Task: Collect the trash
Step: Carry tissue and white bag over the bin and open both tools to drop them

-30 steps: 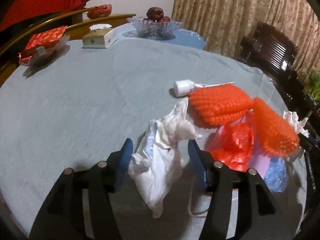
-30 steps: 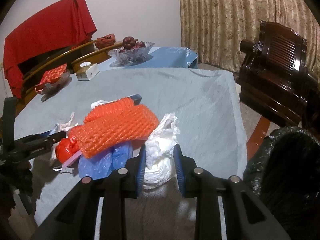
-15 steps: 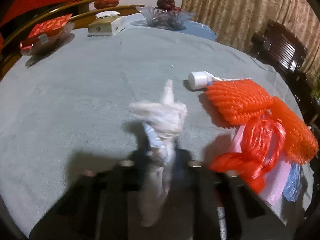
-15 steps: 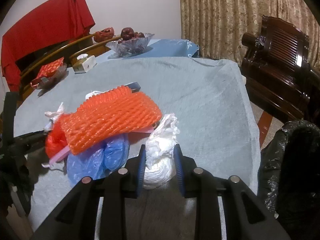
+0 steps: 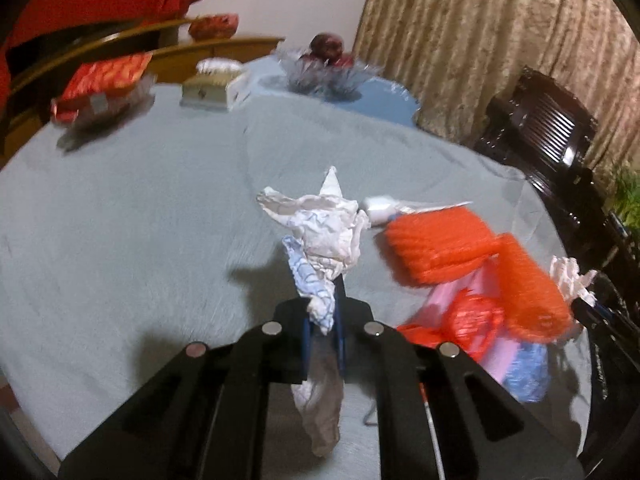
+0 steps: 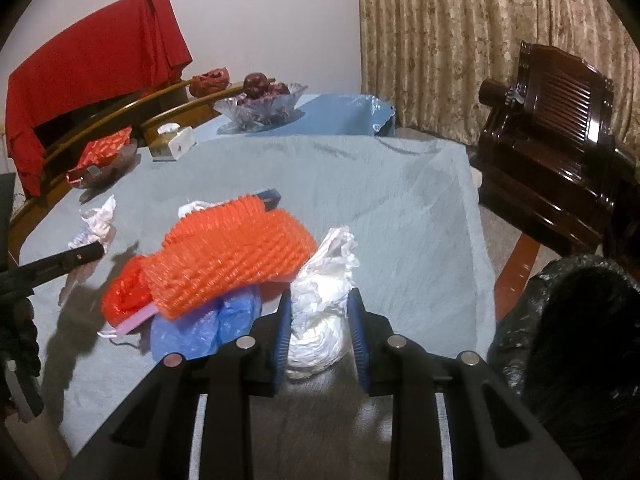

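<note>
The left gripper [image 5: 322,320] is pressed together on a crumpled white tissue [image 5: 320,232] that has a blue-printed strip in it; the wad stands up above the fingertips and a tail hangs below them, clear of the grey tablecloth [image 5: 140,220]. The right gripper [image 6: 320,332] has its blue pads against both sides of a white plastic wad [image 6: 324,292], which sits on the cloth near the table's edge; whether the pads are squeezing it or only touching is not clear. Just beside that wad, to its left, lies the rest of the trash in a heap: orange foam netting [image 6: 232,256] on top, a red bag [image 6: 124,292] and a pink sheet [image 6: 136,316] under it, and a blue bag [image 6: 200,324] at the near side. A white tube [image 5: 380,208] lies at the heap's far edge, touching the netting. A bin with a black liner [image 6: 580,320] stands off the table's corner, at the right gripper's right; its inside is too dark to see. At the far end of the table, a glass bowl [image 6: 260,108] holds dark red fruit, a clear dish [image 6: 100,164] holds a red packet, and a tissue box [image 6: 172,144] has a white tissue sticking out of its top.
</note>
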Demonstrator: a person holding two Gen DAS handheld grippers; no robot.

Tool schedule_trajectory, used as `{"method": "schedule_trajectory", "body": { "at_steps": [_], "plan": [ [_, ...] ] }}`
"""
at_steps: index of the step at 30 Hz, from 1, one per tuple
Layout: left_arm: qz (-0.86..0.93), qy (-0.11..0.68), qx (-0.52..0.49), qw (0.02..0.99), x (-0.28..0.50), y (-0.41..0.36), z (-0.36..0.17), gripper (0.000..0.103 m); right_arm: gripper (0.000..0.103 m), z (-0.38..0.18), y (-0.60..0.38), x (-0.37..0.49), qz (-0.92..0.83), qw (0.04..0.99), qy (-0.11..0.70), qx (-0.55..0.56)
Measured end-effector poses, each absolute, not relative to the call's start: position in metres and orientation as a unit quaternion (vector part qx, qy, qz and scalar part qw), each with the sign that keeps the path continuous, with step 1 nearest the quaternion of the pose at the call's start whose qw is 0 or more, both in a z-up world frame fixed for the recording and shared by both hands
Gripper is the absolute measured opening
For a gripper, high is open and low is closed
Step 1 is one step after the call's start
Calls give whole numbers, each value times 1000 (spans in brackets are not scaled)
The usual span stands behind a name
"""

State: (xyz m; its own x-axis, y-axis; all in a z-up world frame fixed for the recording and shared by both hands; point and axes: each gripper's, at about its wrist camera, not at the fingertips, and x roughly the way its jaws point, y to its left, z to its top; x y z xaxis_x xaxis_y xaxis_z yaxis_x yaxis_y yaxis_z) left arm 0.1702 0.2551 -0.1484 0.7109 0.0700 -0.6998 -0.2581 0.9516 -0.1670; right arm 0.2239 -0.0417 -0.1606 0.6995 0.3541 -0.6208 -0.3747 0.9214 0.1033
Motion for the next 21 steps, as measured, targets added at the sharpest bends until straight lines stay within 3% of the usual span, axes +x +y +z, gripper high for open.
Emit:
{"method": "schedule_trajectory", "body": {
  "at_steps": [21],
  "plan": [
    [2, 319, -78, 944, 159, 146, -85, 9, 28, -95, -88, 190, 187, 942, 279, 1]
  ]
}}
